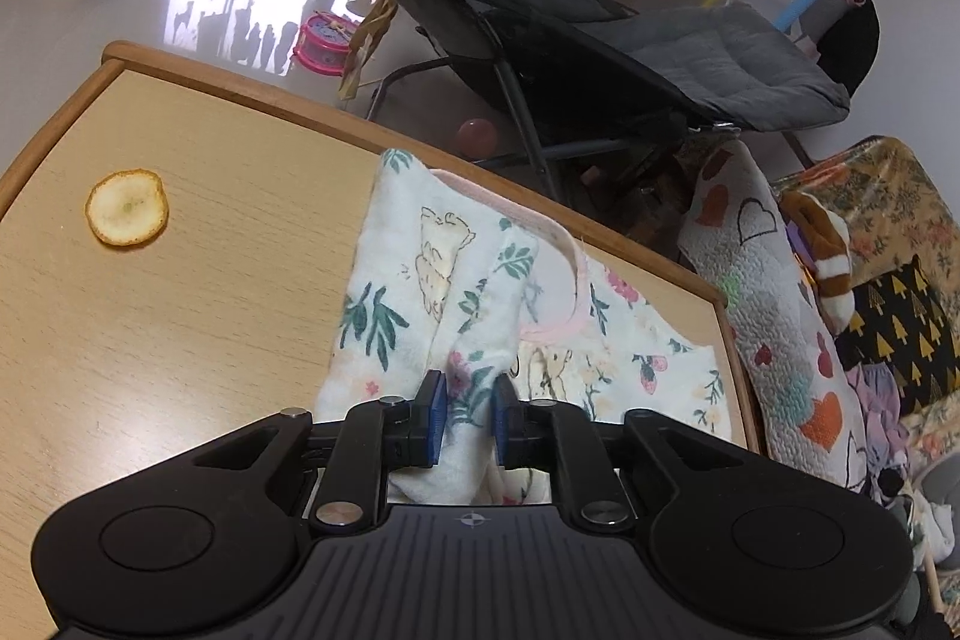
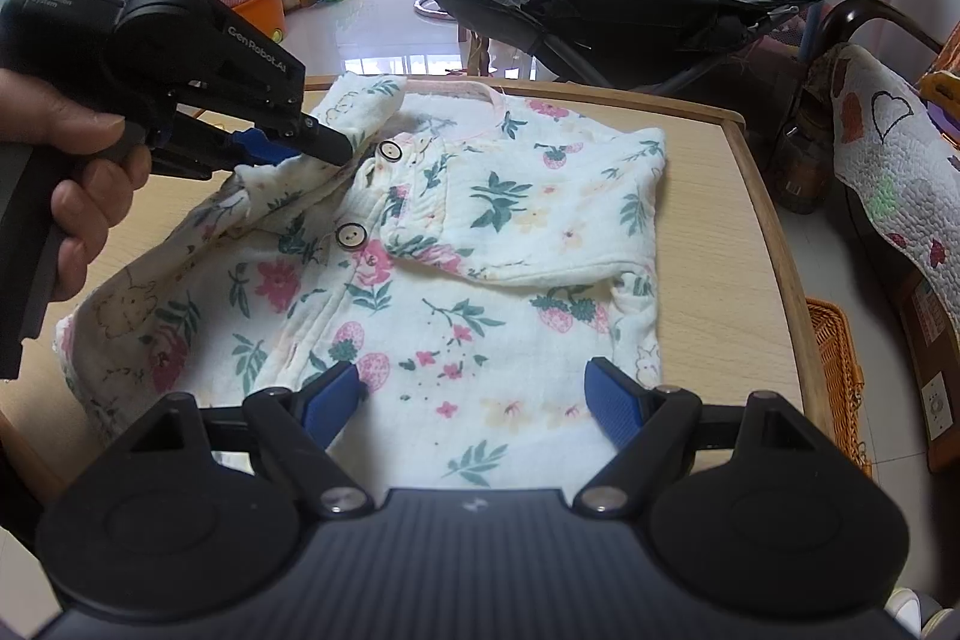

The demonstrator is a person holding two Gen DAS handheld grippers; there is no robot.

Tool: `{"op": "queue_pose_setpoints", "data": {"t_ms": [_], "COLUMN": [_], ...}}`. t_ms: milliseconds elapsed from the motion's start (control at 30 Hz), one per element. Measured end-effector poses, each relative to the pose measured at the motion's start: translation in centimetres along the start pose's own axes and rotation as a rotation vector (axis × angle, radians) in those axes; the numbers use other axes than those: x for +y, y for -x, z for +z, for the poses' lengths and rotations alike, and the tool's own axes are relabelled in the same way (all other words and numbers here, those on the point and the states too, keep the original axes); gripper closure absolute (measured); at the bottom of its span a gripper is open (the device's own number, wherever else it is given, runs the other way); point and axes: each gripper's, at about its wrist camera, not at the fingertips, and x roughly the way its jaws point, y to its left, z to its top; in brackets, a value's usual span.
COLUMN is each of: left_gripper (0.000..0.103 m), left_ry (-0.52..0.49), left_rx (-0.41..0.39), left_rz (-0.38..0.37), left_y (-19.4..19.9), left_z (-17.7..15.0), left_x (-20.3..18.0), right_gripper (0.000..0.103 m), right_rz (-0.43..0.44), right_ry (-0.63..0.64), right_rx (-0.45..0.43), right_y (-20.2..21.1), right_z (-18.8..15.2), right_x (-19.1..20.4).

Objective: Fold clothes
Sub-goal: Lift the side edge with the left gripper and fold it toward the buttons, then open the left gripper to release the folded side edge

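Floral top (image 2: 456,244) x1, 2 buttons, 1 orange slice (image 1: 127,206) on table (image 1: 180,340)

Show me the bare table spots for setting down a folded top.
Free: the table left of the garment, apart from an orange slice; a narrower strip between garment and right rim. The middle is crowded with cloth and the left gripper.

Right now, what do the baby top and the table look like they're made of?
Baby top: soft woven cotton, probably crinkly muslin or quilted; matte floral print, wrinkles, plastic-looking buttons. Table: pale wood-grain top, likely laminate, with a darker raised wooden rim, faint sheen.
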Motion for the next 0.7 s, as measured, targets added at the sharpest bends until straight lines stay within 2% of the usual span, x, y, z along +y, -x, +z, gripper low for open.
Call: {"op": "queue_pose_setpoints", "data": {"t_ms": [100,167,367,600,700], "left_gripper": [0.077,0.066,0.053,0.052,0.052], "left_ry": [0.02,0.026,0.04,0.09,0.111], "left_rx": [0.005,0.002,-0.023,0.045,0.027], "left_rz": [-0.01,-0.028,-0.1,-0.159,-0.188], "left_y": [0.1,0.4,2.4,2.6,3.2], "left_z": [0.1,0.2,-0.3,-1.9,-2.3], "left_x": [0.1,0.1,-0.3,0.2,0.6], "right_gripper": [0.021,0.021,0.021,0.021,0.021], "right_rz": [-0.001,-0.001,-0.014,-0.021,-0.01], "right_ry": [0.001,-0.003,-0.026,-0.057,-0.098], "right_rx": [0.001,0.002,0.002,0.006,0.0], "right_y": [0.0,0.0,0.0,0.2,0.8], "right_z": [0.0,0.1,0.1,0.0,0.1], "right_x": [-0.1,-0.1,-0.3,-0.6,-1.2]}}
